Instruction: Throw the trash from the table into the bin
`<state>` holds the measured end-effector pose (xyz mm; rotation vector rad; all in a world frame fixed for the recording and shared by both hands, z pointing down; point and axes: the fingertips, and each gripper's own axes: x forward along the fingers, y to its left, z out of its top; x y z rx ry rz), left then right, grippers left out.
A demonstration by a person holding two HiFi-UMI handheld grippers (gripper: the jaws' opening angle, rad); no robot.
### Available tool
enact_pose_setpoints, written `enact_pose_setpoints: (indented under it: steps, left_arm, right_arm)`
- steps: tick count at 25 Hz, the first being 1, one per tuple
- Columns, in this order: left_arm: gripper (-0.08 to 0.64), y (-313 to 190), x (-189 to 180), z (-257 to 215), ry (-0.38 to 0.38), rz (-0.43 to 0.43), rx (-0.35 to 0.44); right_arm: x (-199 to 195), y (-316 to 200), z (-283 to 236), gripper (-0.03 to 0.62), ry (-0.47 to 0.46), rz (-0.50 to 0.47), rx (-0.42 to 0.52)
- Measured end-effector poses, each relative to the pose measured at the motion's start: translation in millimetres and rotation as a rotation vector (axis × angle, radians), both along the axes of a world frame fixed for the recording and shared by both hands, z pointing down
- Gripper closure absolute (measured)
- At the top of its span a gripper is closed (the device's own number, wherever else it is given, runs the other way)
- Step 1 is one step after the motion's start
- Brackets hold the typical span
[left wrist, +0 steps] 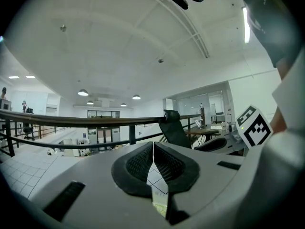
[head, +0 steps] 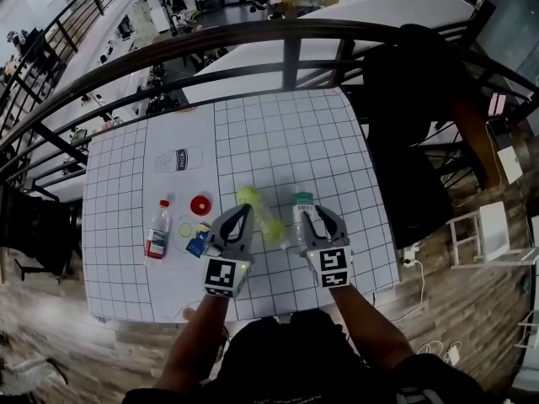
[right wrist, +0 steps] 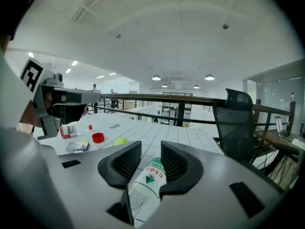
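Note:
A clear plastic bottle with a green cap and green label [head: 300, 214] lies on the white gridded table [head: 278, 133]. My right gripper [head: 311, 219] is open around it; the bottle [right wrist: 151, 175] sits between the jaws with a gap at the left pad. A crumpled yellow-green piece [head: 259, 212] lies between the two grippers. My left gripper [head: 241, 219] hovers just left of it, and its jaws [left wrist: 153, 149] are shut with nothing in them. No bin is in view.
Left of the grippers lie a red cap [head: 200, 204], a small bottle with a red cap [head: 157, 231], a blue packet [head: 198, 243] and a clear wrapper [head: 179, 160]. A dark railing [head: 286, 36] runs behind the table, and a black office chair [head: 408, 82] stands at its right.

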<state>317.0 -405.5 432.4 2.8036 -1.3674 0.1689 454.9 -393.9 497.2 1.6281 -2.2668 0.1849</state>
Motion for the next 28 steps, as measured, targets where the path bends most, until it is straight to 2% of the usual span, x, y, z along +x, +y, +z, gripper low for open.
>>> enact_pose_setpoints:
  steps: [4, 13, 19, 28]
  left_arm:
    - [0.537, -2, 1, 4, -0.015, 0.000, -0.009]
    - [0.537, -6, -3, 3, -0.011, -0.025, -0.025]
    - [0.537, -9, -8, 10, -0.020, -0.049, -0.045]
    - [0.537, -11, -13, 28, -0.046, -0.076, -0.067]
  right_arm:
    - [1, -7, 27, 0.407, -0.028, 0.007, -0.100]
    - [2, -19, 91, 0.312, -0.200, 0.090, -0.361]
    - [6, -25, 117, 0.272, -0.273, 0.131, -0.487]
    - [-14, -30, 137, 0.255, -0.345, 0.112, -0.643]
